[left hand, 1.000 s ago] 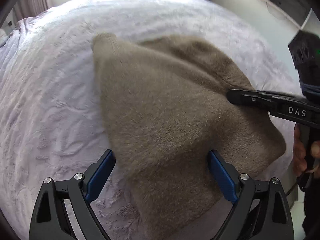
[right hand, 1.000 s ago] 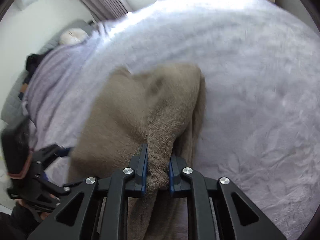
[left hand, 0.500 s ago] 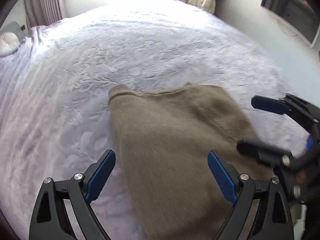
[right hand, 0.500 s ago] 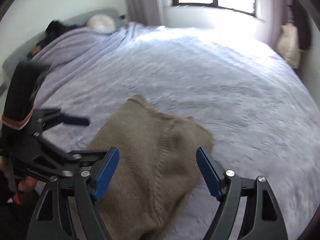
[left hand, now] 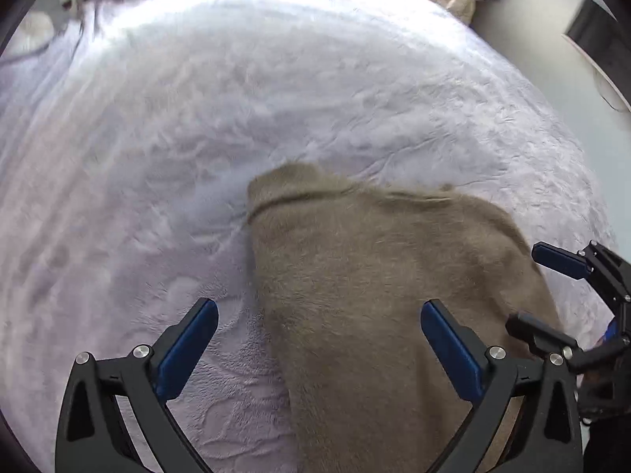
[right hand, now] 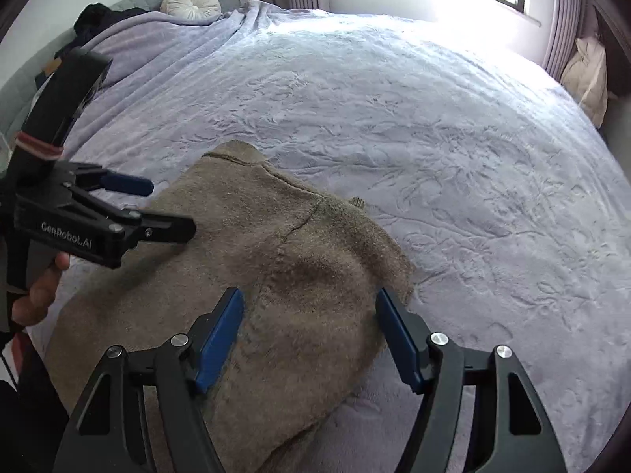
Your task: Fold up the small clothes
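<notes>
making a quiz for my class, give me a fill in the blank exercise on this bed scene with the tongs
1. The fuzzy brown knit garment lies on a ____ textured bedspread.
2. The left tongs and the right tongs both have their jaws ____.
3. The pads on the tong fingers are coloured ____.

Missing words: lavender; open; blue

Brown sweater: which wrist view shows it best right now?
The right wrist view: the brown sweater shows its seam, far edge and both sides on the lilac bedspread. The left wrist view shows it blurrier, cut off at the bottom.
</notes>
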### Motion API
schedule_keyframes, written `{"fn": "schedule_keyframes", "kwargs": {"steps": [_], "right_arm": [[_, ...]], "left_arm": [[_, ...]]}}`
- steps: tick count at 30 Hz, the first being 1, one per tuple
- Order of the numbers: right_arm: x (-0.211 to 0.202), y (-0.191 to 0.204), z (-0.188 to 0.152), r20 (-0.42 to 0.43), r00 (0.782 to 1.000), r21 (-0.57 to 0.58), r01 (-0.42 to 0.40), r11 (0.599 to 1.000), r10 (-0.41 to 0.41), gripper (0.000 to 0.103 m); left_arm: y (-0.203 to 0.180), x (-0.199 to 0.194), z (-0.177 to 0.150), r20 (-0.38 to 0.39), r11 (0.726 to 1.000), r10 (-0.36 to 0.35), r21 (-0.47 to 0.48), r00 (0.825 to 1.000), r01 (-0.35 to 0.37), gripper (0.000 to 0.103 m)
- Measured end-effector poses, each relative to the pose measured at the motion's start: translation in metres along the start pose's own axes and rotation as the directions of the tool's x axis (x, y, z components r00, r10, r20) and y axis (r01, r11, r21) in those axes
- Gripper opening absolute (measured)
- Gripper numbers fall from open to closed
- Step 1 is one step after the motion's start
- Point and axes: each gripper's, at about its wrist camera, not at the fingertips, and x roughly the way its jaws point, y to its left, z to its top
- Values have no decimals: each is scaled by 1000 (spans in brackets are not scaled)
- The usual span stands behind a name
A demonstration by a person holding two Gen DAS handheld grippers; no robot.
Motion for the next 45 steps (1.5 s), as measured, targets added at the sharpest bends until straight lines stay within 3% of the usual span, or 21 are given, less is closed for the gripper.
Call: {"fn": "schedule_keyframes", "kwargs": {"steps": [5, 8, 12, 15, 24, 26, 28, 30, 32, 35, 38, 41, 45], "right_arm": [[-49, 55, -12, 57, 997, -192, -41, 981, 53, 74], [-51, 82, -24, 21, 994, -261, -96, 961, 105, 74], [-34, 106, -46, -50, 994, -310, -105, 945, 95, 74], [-22, 107, -66, -73, 997, -307, -57, 950, 36, 74], [-48, 89, -109, -35, 999, -198, -43, 979, 37, 76], [-59, 90, -113, -43, 999, -179, -22, 984, 14, 77], [-71, 91, -111, -43, 999, -169, -17, 985, 10, 77], [-89, 97, -108, 23, 999, -193, -26, 981, 31, 79], [-93, 99, -100, 66, 997, -202, -24, 979, 38, 79], [-76, 99, -89, 52, 997, -179, -52, 983, 62, 79], [-48, 95, -96, -41, 998, -162, -58, 985, 52, 79], [-49, 97, -103, -33, 999, -176, -35, 984, 29, 79], [-74, 91, -99, 20, 998, -137, -58, 989, 61, 79]], "left_arm": [[-18, -27, -27, 65, 994, 50, 98, 997, -56, 103], [-19, -31, -44, 64, 992, 57, 110, 996, -64, 103], [-18, -24, -55, 35, 993, 53, 100, 998, -56, 103], [-15, -21, -65, 23, 995, 37, 90, 999, -39, 103], [-16, -26, -80, 25, 996, 20, 88, 999, -22, 103], [-13, -42, -89, 55, 997, 7, 75, 998, -11, 103], [-9, -64, -100, 105, 997, -56, 67, 993, 49, 103], [-9, -66, -106, 117, 997, -42, 73, 992, 33, 103], [-10, -46, -108, 63, 995, 52, 83, 997, -57, 103], [0, -25, -118, -24, 1000, -17, 26, 1000, 17, 103], [4, -30, -125, -27, 998, -50, 26, 998, 51, 103], [12, -50, -118, 24, 998, -68, 11, 997, 68, 103], [20, -56, -76, 68, 993, -99, -58, 993, 103, 103]]}}
